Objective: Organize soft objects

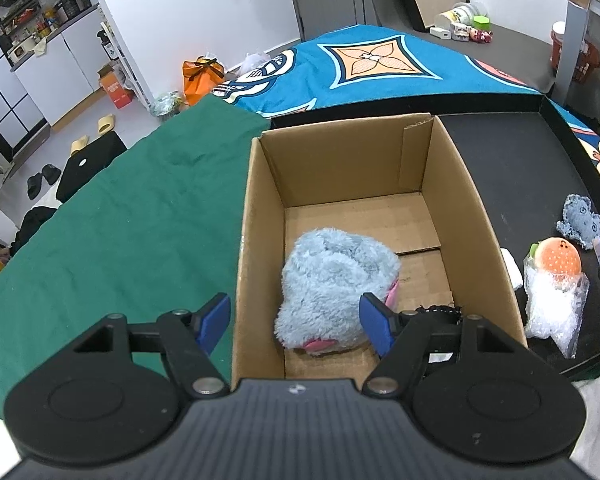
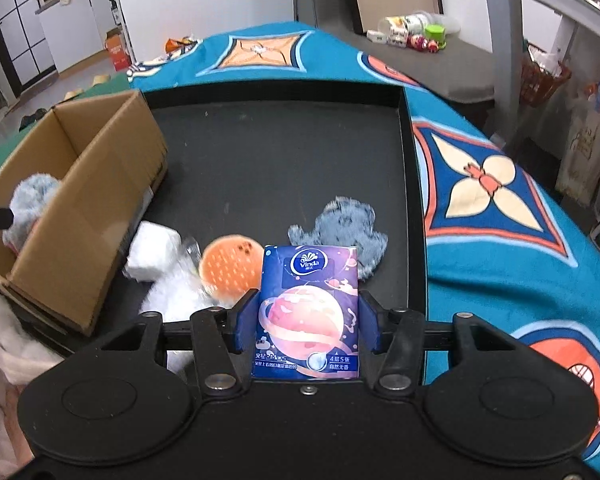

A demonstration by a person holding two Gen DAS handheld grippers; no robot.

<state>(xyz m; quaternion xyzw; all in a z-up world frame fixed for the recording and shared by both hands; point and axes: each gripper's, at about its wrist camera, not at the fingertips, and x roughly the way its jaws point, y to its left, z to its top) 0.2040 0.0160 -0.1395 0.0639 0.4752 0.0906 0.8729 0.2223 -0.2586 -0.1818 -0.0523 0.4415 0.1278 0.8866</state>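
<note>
Standing upright between the blue pads of the right gripper (image 2: 307, 320), the purple-and-blue Vinda tissue pack (image 2: 307, 312) with a pink planet print has its long axis running away from the camera, its logo end pointing forward toward the black tray (image 2: 280, 152). Both pads press its long side edges, so the pack is clamped at about its middle and held above the tray floor.

Just beyond it on the tray lie a flat grey-blue fuzzy plush (image 2: 340, 228), an orange burger-shaped plush (image 2: 230, 266) in clear crinkled wrap, and a white soft block (image 2: 154, 254) beside the brown cardboard box (image 2: 96, 216).

From the left wrist view, a fluffy light-blue plush toy with pink trim (image 1: 332, 292) lies inside the box (image 1: 476, 200), toward its near left corner, its bulk angled from near left to far right. The left gripper (image 1: 296, 320) hovers over the box's near left wall with its jaws spread wide and nothing pinched; one blue pad hangs outside the box over the green cloth (image 1: 120, 216), the other inside, close by the plush's pink edge.
</note>
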